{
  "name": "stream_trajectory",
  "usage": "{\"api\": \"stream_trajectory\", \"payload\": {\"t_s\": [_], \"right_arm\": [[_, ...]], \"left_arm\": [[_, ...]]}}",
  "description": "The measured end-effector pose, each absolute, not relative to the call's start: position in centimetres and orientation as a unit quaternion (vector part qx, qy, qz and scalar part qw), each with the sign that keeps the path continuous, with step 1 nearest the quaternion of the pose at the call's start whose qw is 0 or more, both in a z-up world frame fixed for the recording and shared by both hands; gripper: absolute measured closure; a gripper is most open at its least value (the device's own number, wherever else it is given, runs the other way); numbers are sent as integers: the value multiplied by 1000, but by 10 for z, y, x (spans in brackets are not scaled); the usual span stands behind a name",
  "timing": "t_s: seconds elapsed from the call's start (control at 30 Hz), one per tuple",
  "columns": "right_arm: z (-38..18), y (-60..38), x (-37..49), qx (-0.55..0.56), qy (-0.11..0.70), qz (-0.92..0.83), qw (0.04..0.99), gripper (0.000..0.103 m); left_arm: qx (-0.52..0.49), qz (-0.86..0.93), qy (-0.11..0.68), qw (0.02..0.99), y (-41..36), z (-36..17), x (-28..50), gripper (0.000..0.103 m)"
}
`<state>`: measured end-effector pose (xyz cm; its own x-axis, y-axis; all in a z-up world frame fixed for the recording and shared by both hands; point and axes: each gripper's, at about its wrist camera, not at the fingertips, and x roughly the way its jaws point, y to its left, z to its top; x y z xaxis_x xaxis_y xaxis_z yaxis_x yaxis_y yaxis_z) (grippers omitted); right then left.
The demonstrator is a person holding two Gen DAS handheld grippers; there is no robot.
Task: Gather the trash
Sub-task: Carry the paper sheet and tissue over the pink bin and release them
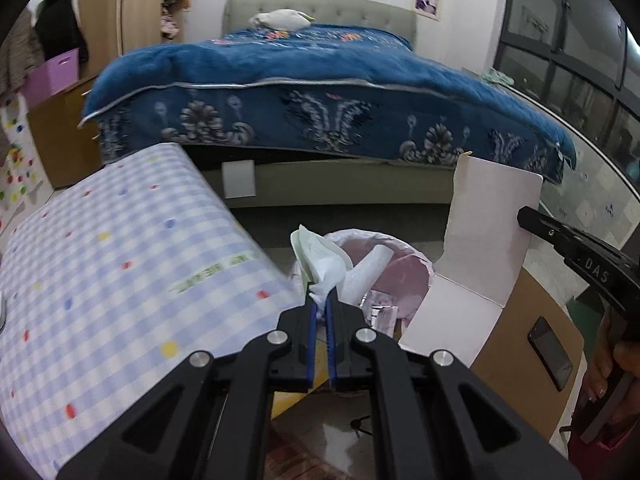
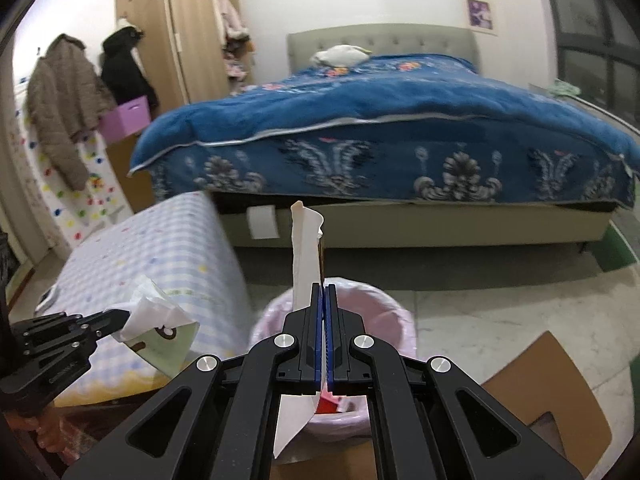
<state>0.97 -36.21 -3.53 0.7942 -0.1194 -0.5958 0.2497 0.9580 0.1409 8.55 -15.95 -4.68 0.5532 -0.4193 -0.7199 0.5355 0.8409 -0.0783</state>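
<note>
Bedroom scene, both grippers over the bin. Left gripper point(image 1: 321, 298), black w/ blue ribbed pads, jaws clenched on a crumpled tissue point(image 1: 320, 258): soft, white w/ a pale green tinge, bunched up just past the tips and hanging above the bin point(image 1: 424, 264). Bin's round, lined w/ a thin pink plastic bag, wrinkled at the rim; inside there's a white paper roll shape and some shiny wrapper bits, too blurred to name. Right gripper point(image 2: 324, 292), same black frame and blue pads, jaws pressed tight on a flat box flap point(image 2: 306, 248), stiff white card, upright, edge-on btwn the pads, top sticking up far past the tips. Left view shows that same card broadside as an opened carton point(image 1: 492, 216): white inner face, folded panel below, brown cardboard point(image 1: 532, 320) near right w/ a dark phone point(image 1: 550, 354) lying flat on it. Right view shows what left can't: the tissue from the side w/ a pale green printed paper hanging under it at the left tool's tips, and coats hung far left by a wooden wardrobe point(image 2: 176, 32). Both views: blue plush blanket point(image 2: 380, 108) w/ grey floral border on the bed far back, checked cloth point(image 1: 120, 264) w/ coloured dots on the left.
</note>
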Motion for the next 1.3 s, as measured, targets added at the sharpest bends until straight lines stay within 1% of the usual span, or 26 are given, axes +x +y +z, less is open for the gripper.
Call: {"api": "stream_trajectory", "payload": {"t_s": [0.23, 0.5, 0.57, 0.63, 0.67, 0.7, 0.73, 0.77, 0.8, 0.83, 0.87, 0.9, 0.93, 1.03, 1.3], "right_arm": [[-53, -390, 27, 92, 305, -147, 937, 102], [-78, -415, 59, 107, 322, -161, 927, 102], [-85, -419, 69, 113, 330, -159, 924, 102], [-94, -423, 80, 122, 340, -151, 920, 98], [-97, -424, 84, 126, 345, -146, 918, 98], [-101, -425, 89, 131, 349, -140, 917, 97], [-104, -425, 92, 133, 353, -136, 916, 97], [-108, -425, 96, 136, 358, -131, 914, 95], [-111, -425, 100, 141, 364, -123, 912, 92], [-115, -425, 103, 151, 370, -113, 910, 82], [-116, -425, 104, 156, 373, -109, 908, 77], [-117, -425, 104, 159, 374, -109, 907, 68], [-116, -424, 102, 160, 374, -110, 907, 65], [-109, -423, 91, 174, 370, -107, 906, 65], [-75, -413, 46, 182, 353, -102, 912, 65]], "left_arm": [[92, -286, 389, 871, -205, -62, 104, 101], [97, -300, 419, 851, -245, -94, 136, 100], [95, -301, 428, 847, -251, -101, 145, 100], [95, -300, 434, 844, -255, -107, 152, 99], [93, -301, 438, 842, -258, -110, 156, 95], [92, -301, 440, 841, -259, -112, 159, 86], [91, -301, 442, 840, -260, -113, 161, 80], [89, -302, 442, 840, -260, -114, 164, 67], [87, -301, 441, 841, -260, -115, 165, 57], [85, -300, 440, 842, -259, -114, 165, 55], [83, -301, 438, 843, -258, -113, 165, 53], [82, -301, 437, 843, -256, -112, 165, 48], [83, -299, 437, 844, -254, -111, 165, 46], [80, -291, 432, 850, -243, -104, 160, 40], [73, -281, 410, 865, -219, -75, 135, 39]]}}
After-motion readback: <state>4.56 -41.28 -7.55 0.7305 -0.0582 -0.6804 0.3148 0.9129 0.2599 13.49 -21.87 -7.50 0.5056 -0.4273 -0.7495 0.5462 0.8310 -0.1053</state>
